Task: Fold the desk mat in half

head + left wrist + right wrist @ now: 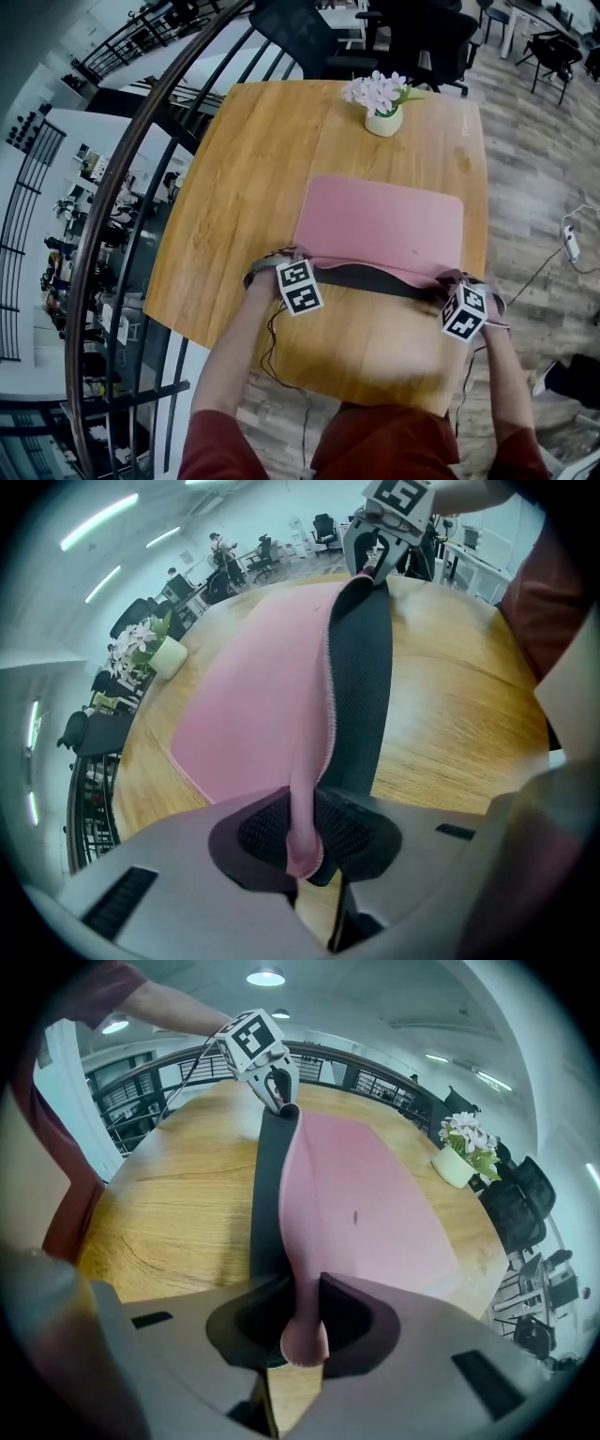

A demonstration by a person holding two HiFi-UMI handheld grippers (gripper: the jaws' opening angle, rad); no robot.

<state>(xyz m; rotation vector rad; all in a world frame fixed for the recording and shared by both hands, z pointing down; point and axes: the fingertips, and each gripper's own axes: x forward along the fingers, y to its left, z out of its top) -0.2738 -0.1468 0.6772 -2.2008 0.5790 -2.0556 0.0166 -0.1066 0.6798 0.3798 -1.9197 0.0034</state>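
Left gripper [305, 841] and right gripper [302, 1321]: jaws nearly closed, each pinching one near corner of the desk mat [380, 220]. The near edge is raised (black underside showing) and the far part lies flat on the table [244, 187]. Risk: either shallow pinch slipping mid-fold, or overshoot nudging the far flower pot [382, 120].

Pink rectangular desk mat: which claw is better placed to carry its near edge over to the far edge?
Neither alone. The left claw and right claw each pinch one near corner of the pink rectangular desk mat, its edge already lifted, so both should travel together.
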